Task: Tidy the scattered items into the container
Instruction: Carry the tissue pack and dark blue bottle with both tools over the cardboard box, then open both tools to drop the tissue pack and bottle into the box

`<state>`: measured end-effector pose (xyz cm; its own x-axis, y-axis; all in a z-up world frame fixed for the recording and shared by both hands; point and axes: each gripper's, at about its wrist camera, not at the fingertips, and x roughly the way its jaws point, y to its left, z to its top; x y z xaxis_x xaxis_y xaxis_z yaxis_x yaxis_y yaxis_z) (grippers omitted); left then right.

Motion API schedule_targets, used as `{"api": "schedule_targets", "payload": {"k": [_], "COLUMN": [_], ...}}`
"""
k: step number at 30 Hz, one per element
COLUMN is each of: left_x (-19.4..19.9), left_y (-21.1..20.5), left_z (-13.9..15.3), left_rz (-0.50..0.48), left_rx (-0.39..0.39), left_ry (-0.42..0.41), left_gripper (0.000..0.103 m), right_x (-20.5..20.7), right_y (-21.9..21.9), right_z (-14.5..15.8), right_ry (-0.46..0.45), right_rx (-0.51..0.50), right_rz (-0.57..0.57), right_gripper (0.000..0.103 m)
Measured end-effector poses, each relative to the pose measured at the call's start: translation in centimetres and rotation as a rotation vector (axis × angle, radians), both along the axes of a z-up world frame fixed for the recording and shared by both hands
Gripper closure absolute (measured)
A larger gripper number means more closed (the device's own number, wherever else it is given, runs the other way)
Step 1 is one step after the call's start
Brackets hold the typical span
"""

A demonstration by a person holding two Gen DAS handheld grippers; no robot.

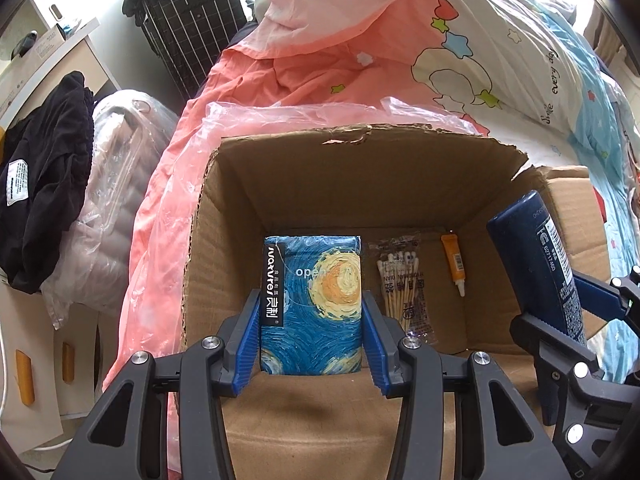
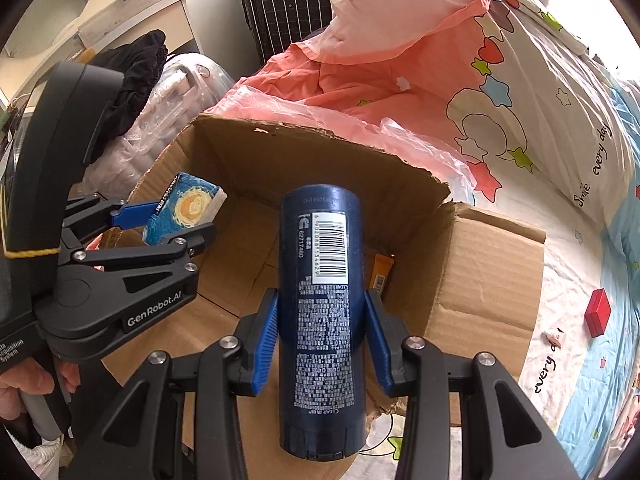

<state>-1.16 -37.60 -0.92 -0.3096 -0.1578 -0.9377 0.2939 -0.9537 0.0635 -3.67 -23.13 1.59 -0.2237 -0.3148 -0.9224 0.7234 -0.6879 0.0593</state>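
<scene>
Only right wrist: red box [image 2: 599, 312] on bedsheet [image 2: 568, 280].

Both views are lit by soft, even daylight. The brightest zones lie at 1 to 2 o'clock, where the printed quilt [image 1: 520, 60] washes toward white, and in the right wrist view the quilt [image 2: 580, 100] is overexposed near the rim. Shadows are weak: the inner walls of the cardboard box [image 1: 340, 184] are darker than its floor, and a faint soft shadow lies on the near flap at 6 o'clock. Mild glare sits on the clear plastic bag [image 1: 120, 152] at 9 o'clock. Fisheye distortion bends straight edges outward, and black vignetting fills the corners. Focus is sharp centrally; label print stays legible, softening slightly toward the edges.
</scene>
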Motion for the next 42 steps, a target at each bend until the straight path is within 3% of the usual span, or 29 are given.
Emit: {"api": "schedule_targets", "payload": {"k": [29,42], "left_x": [-2.1,-2.9], "left_y": [-0.4,-0.9], "left_z": [-3.4,-5.0], "left_rz": [-0.016,0.000], "left_rx": [0.044,0.068], "left_ry": [-0.048,-0.110], "left_gripper": [0.056,0.056], "right_x": [-1.4,-2.5], "right_y": [-1.7,-2.1], "right_z": [-2.1,-3.5], "right_ry": [-0.047,-0.117], "right_rx": [0.008,0.041], "right_rz": [0.004,-0.019], "right_gripper": [0.064,0.064]}}
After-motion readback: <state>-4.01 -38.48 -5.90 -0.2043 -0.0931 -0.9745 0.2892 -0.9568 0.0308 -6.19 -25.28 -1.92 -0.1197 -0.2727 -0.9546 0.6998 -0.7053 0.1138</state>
